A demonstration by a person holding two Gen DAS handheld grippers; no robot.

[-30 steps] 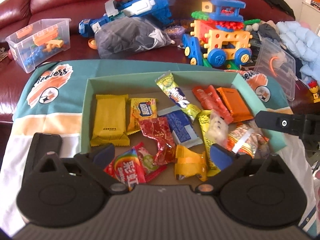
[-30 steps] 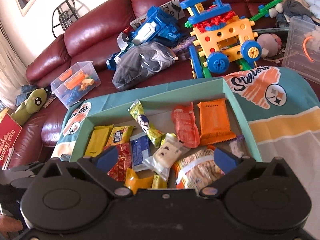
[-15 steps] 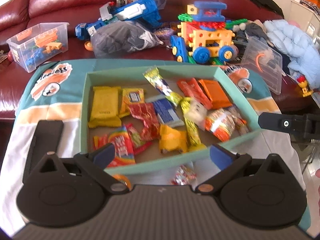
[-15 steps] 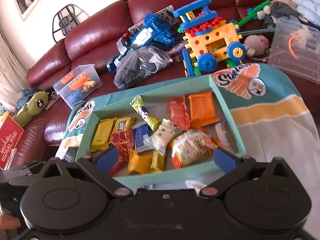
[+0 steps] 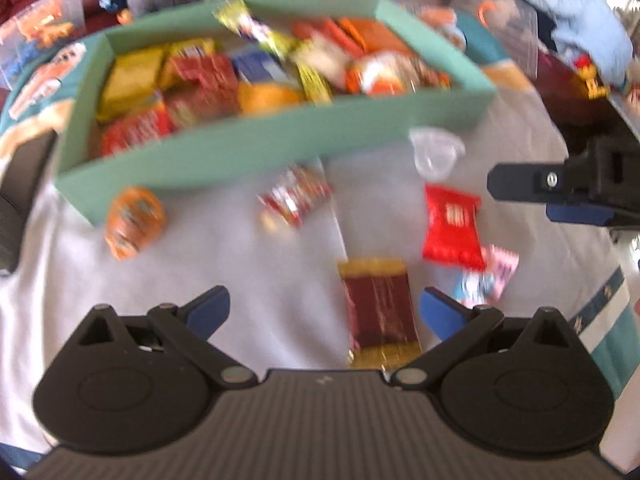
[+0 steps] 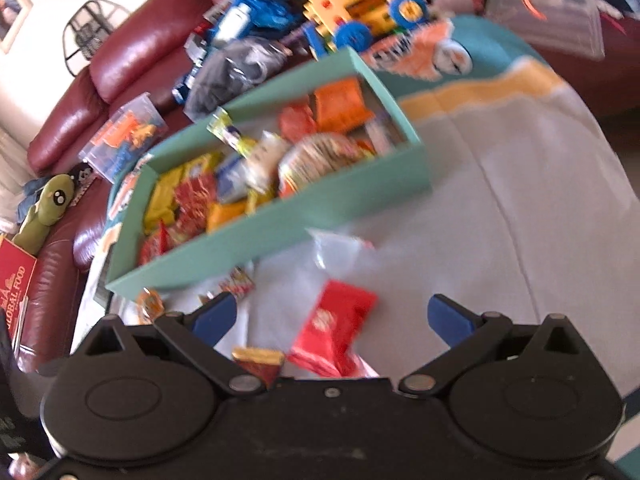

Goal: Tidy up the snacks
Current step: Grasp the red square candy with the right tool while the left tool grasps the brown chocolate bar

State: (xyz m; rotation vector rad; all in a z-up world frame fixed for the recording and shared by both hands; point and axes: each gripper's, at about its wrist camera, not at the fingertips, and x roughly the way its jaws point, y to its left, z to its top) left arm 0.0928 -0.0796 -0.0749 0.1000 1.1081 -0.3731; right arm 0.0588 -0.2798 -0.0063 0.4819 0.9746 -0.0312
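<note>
Here, dark red snack packet (image 5: 380, 312) between open left gripper (image 5: 323, 310) fingers, untouched.

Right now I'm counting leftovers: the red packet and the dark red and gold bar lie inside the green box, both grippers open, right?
Not inside: the red packet and the dark red and gold bar lie on the cloth in front of the green box, as the left wrist view shows. Both grippers are open.

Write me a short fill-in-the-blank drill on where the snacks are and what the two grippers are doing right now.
1. The snack box has walls coloured ____.
2. The red packet lies ____ the box, on the white cloth.
3. The left gripper has its jaws ____ and holds nothing.
4. The right gripper hovers with the red packet between its ____ fingers.

Missing words: green; outside; open; blue
</note>
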